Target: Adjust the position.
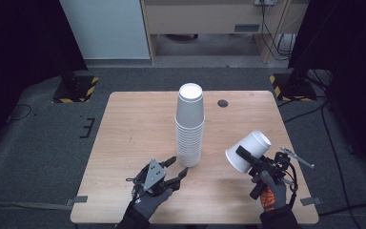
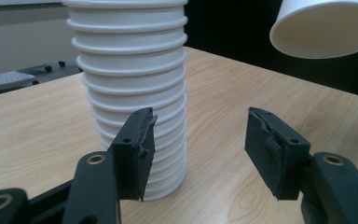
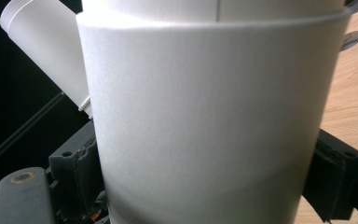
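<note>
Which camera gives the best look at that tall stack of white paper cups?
The high view: the tall stack of white paper cups shows whole, upside down, standing mid-table. The left gripper view shows just its ribbed lower rims, close behind one jaw. The right gripper view shows a tilted white sliver, probably the stack, beside the held cup.

A light wooden table (image 1: 133, 124) was observed. One tall stack of white cups (image 1: 189, 126) stood near its centre; a small dark disc (image 1: 223, 103) lay far right.

The cup stack (image 2: 133, 98) is cut off at the top of the left gripper view. In the right gripper view the held cup (image 3: 205, 121) hides most of the table (image 3: 354, 93) and runs past the top and bottom edges.
</note>
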Motion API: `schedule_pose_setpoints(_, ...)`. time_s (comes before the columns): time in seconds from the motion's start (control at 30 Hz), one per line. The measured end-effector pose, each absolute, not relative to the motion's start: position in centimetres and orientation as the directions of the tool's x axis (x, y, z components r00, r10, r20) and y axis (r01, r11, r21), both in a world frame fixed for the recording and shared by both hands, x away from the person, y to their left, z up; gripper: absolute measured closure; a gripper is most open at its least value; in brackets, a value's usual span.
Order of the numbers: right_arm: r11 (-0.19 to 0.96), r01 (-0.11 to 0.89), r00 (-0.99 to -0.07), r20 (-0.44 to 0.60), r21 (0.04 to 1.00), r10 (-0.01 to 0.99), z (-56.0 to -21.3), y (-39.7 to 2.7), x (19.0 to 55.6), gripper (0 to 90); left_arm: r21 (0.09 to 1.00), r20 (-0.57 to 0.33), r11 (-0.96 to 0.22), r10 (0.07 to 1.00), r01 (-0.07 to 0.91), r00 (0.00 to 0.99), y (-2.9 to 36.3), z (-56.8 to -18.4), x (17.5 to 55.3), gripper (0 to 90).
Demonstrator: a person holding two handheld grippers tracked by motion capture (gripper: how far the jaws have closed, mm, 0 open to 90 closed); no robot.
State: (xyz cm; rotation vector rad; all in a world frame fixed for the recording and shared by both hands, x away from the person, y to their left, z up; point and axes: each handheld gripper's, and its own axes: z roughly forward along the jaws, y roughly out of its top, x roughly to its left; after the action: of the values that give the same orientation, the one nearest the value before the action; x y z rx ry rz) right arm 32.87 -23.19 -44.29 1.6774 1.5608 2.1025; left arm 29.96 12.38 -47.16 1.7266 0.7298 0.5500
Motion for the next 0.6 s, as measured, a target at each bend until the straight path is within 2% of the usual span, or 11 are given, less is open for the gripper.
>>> schedule_pose_setpoints(0.6, -0.515, 0.533, -0.407, 0.737, 0.671, 0.539, -44.4, -23.0, 32.8, 14.7, 0.968, 0.013, -0.197, 0.665, 0.158, 0.747, 8.3, -47.1, 30.7, 43.8)
